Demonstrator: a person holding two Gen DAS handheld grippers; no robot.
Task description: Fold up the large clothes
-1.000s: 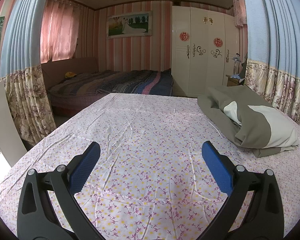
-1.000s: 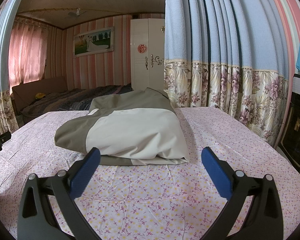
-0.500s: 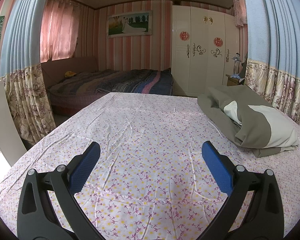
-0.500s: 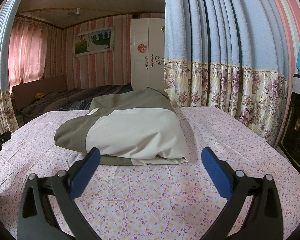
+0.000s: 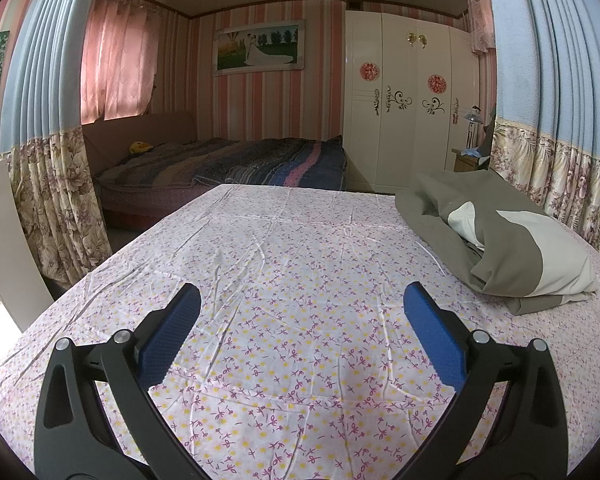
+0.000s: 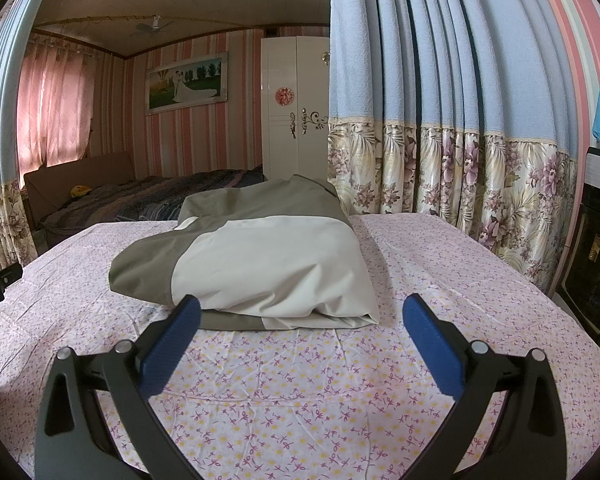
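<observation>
A folded olive and cream garment (image 6: 260, 264) lies in a thick bundle on the flowered tablecloth (image 6: 300, 380). In the left wrist view the garment (image 5: 500, 240) sits at the right side of the table. My right gripper (image 6: 300, 312) is open just in front of the bundle's near edge, nothing between its blue pads. My left gripper (image 5: 300, 300) is open over bare cloth (image 5: 284, 264), well to the left of the garment. The tip of the left gripper shows at the far left of the right wrist view.
Blue and floral curtains (image 6: 440, 120) hang close behind the table on the right, and more curtains (image 5: 44, 140) on the left. A bed (image 5: 228, 164) and a white wardrobe (image 5: 404, 112) stand beyond. A dark oven (image 6: 596, 256) is at the right edge.
</observation>
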